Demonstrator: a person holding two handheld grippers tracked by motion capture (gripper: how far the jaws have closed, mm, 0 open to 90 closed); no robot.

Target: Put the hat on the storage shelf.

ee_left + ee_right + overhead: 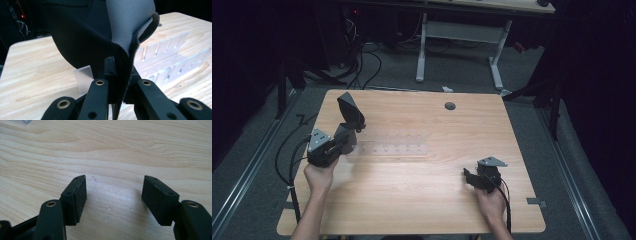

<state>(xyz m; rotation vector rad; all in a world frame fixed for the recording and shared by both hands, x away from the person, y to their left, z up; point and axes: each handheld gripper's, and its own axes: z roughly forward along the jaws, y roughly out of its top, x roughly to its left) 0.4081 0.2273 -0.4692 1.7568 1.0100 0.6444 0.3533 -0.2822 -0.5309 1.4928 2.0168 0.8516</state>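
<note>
From the high view, a pale wooden table [422,200] with rounded corners and long straight grain carries a clear plastic rack [394,142] of slotted rows near its middle, almost glassy against the wood. The left gripper [343,132] is lifted above the table's left part and clamps a dark, bent sheet [350,111] that rises from its tips, matte and curved like a folded flap. The right gripper [468,176] rests low near the table's front right, a grey three-cornered plate on top, nothing between its tips. A round grommet hole [450,106] sits near the far edge.

In the left gripper view, the jaws are clenched on the sheet [125,37]: its face is smooth grey, its cut edge black and slightly fuzzy, like foam-backed fabric. Behind it stand the rack's [162,50] frosted, upright dividers with narrow slits.

In the right gripper view, the jaws stand wide apart over bare wood [112,150]; their pads [78,195] are rectangular, black and finely textured. No writing can be read anywhere.
</note>
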